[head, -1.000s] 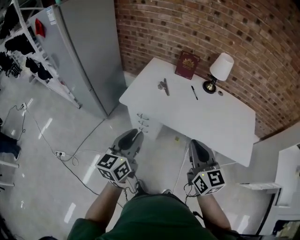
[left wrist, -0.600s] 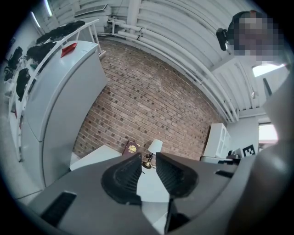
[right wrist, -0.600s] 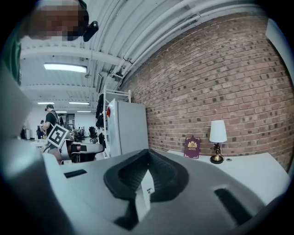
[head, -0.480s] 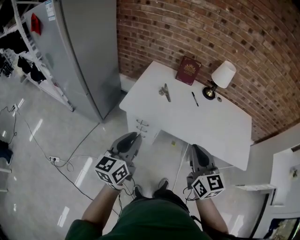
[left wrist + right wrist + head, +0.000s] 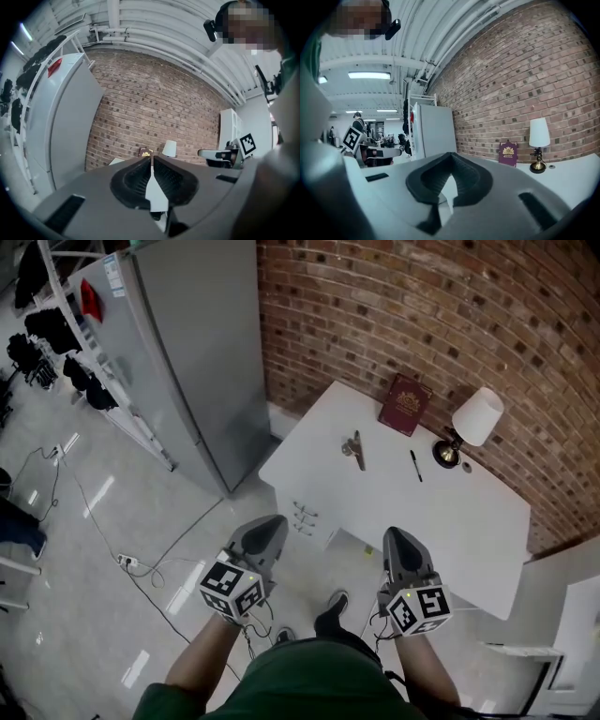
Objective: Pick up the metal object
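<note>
The metal object (image 5: 354, 448), small and grey, lies on the white table (image 5: 441, 512) near its far left corner. Both grippers are held level over the floor, short of the table's near edge. My left gripper (image 5: 275, 521) has just been closing and its jaws now meet with nothing between them; its tips (image 5: 151, 158) touch in the left gripper view. My right gripper (image 5: 394, 532) is also shut and empty, with its tips (image 5: 450, 153) together. In both gripper views the jaws hide the metal object.
On the table stand a dark red book (image 5: 405, 404) against the brick wall, a white-shaded lamp (image 5: 473, 420) and a black pen (image 5: 415, 465). A tall grey fridge (image 5: 197, 352) stands left of the table. Cables (image 5: 141, 563) lie on the floor.
Both grippers have moved toward the table, which now sits further right in the head view. The left gripper's jaws have closed. A foot now shows between the grippers.
</note>
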Available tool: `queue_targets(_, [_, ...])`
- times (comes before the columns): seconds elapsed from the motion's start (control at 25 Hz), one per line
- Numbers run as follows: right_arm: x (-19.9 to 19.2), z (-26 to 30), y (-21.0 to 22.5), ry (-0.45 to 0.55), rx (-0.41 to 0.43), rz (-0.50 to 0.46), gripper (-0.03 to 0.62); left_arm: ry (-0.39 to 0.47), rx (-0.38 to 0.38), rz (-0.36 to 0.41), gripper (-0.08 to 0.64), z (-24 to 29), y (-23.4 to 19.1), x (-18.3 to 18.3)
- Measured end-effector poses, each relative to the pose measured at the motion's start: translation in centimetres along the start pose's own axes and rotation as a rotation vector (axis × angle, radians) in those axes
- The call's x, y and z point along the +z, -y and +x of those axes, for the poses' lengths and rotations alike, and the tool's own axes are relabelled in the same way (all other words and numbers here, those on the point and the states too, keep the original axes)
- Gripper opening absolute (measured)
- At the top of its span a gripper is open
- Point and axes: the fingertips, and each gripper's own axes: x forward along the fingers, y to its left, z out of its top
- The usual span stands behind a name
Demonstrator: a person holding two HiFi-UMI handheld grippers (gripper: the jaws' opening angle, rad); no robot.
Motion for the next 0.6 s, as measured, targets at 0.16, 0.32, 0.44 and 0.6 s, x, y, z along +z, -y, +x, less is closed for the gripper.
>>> queue_targets(0.16, [0.9,2.7,3.2,0.011,0.045,0.012,0.003,-0.013,0.051,0.020,0.017,3.7,-0.4,1.0])
queue_targets(0.32, [1.4,4.5,7.1,0.012,0.072,0.028,0.003,-0.030,0.081,0.029,0.018,8.0,0.1,1.2])
queue_targets(0.44, [1.8,5.4,9.7,0.010,0.091,0.036,0.003,-0.047,0.088,0.040,0.018,11.1,0.8,1.1])
queue_targets(0.6, [1.6,6.2,12.9,0.009,0.104,0.054,0.003,-0.067,0.095,0.057,0.018,14.7,1.8,0.8])
